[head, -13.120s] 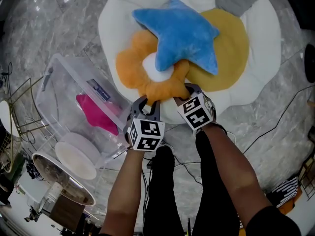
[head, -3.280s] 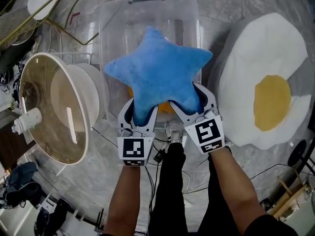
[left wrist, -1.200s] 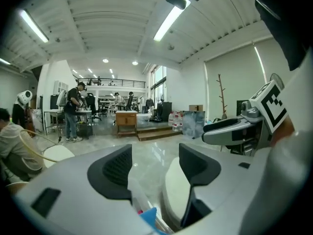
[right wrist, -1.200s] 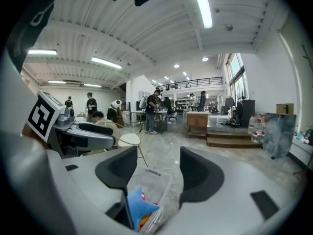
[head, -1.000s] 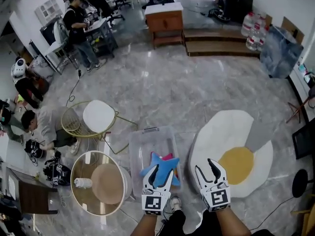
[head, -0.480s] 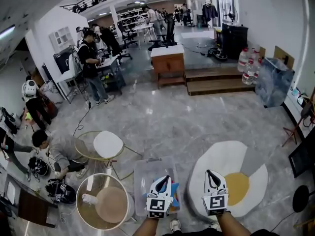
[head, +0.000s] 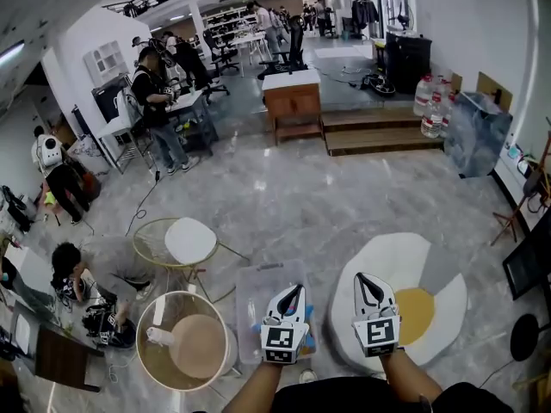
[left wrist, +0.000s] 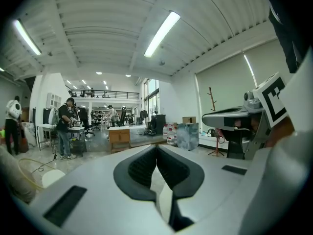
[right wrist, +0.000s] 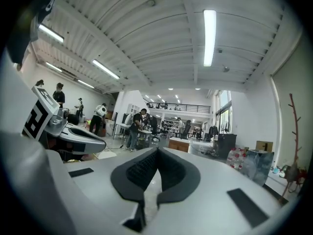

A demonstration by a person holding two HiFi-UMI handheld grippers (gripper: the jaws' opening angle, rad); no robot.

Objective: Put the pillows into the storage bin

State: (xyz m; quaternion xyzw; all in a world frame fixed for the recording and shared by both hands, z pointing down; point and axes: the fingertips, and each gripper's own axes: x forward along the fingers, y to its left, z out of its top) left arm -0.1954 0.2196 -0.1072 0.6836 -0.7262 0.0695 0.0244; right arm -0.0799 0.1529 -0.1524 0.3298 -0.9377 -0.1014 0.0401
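Both grippers are raised level and point out into the room, away from the floor. In the head view my left gripper (head: 293, 294) is shut and empty, held over the clear storage bin (head: 250, 292). A sliver of the blue star pillow (head: 308, 315) shows in the bin beside it. My right gripper (head: 368, 284) is shut and empty too, above the white fried-egg floor cushion (head: 405, 265) with its yellow yolk (head: 418, 311). In each gripper view the dark pads (left wrist: 156, 164) (right wrist: 156, 169) meet with nothing between them.
A round glass-topped side table (head: 184, 348) stands left of the bin, with a wire chair (head: 181, 241) behind it. Several people (head: 159, 101) stand or crouch at the left. A wooden cabinet (head: 294, 103), low steps (head: 379, 136) and water bottles (head: 430, 101) are farther off.
Both grippers went from open to shut. The head camera tilted up from the bin toward the room, and both grippers rose level. The star pillow stays in the bin.
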